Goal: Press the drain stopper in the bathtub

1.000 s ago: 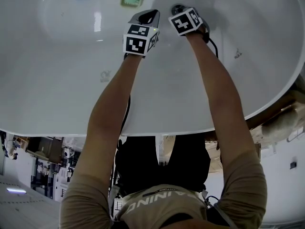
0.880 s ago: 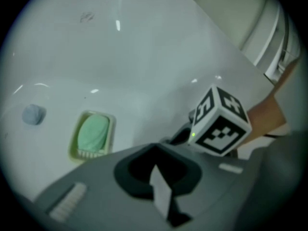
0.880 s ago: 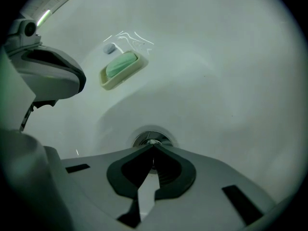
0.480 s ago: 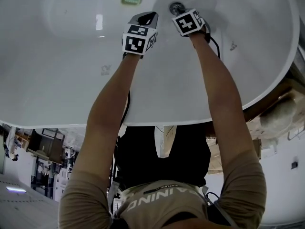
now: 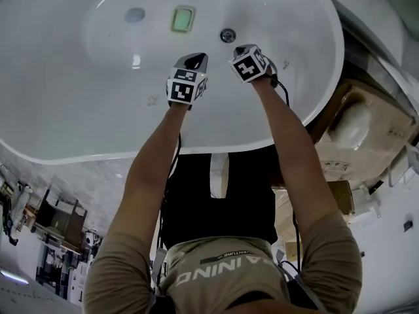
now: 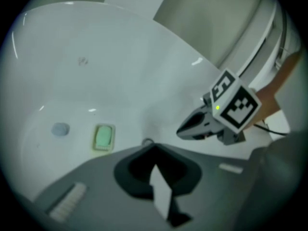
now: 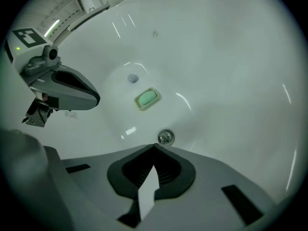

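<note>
The round metal drain stopper (image 5: 228, 35) sits on the floor of the white bathtub (image 5: 78, 97). In the right gripper view the stopper (image 7: 165, 137) lies just beyond my right gripper (image 7: 154, 147), whose jaws meet at their tips with nothing between them; a gap separates them from it. My left gripper (image 6: 154, 147) is also shut and empty, with only an edge of the stopper (image 6: 147, 141) showing over its tips. In the head view the left gripper (image 5: 195, 60) and right gripper (image 5: 243, 50) hover side by side over the tub, nearer me than the stopper.
A green soap dish (image 5: 183, 18) and a small blue-grey disc (image 5: 135, 14) lie on the tub floor left of the stopper. The tub's rim (image 5: 327, 77) curves round at the right, with a wrapped brown fixture (image 5: 357, 129) outside it.
Both grippers have drawn back from the drain stopper, which was right at the right gripper a second ago. The head view has pulled away and shows more of the tub.
</note>
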Available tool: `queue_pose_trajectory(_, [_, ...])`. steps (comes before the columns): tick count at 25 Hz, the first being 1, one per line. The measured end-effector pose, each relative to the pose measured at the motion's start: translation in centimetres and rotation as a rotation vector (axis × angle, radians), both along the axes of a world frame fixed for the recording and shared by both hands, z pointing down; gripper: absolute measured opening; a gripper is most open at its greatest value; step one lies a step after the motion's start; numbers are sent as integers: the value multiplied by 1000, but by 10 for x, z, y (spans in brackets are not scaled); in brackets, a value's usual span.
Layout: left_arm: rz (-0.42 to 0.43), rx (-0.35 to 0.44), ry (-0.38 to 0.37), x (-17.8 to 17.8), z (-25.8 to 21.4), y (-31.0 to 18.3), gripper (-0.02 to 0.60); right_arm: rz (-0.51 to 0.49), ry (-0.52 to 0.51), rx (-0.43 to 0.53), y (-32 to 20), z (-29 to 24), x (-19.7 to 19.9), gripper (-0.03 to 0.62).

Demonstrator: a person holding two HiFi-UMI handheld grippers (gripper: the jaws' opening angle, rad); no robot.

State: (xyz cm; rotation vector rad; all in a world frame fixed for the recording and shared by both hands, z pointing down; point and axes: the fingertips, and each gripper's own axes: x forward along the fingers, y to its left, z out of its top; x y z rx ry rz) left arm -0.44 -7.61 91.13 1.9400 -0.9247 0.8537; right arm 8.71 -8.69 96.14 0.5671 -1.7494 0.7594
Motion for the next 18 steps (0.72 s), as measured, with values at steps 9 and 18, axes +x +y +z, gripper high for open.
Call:
queue_pose_trajectory(9, [27,49,0,1,-104,22,2,52,-16,25,28,-125,12,9])
queue_pose_trajectory(18, [-24,88,16,-6,-205,30,2,288,-136,83,64,-223,18,9])
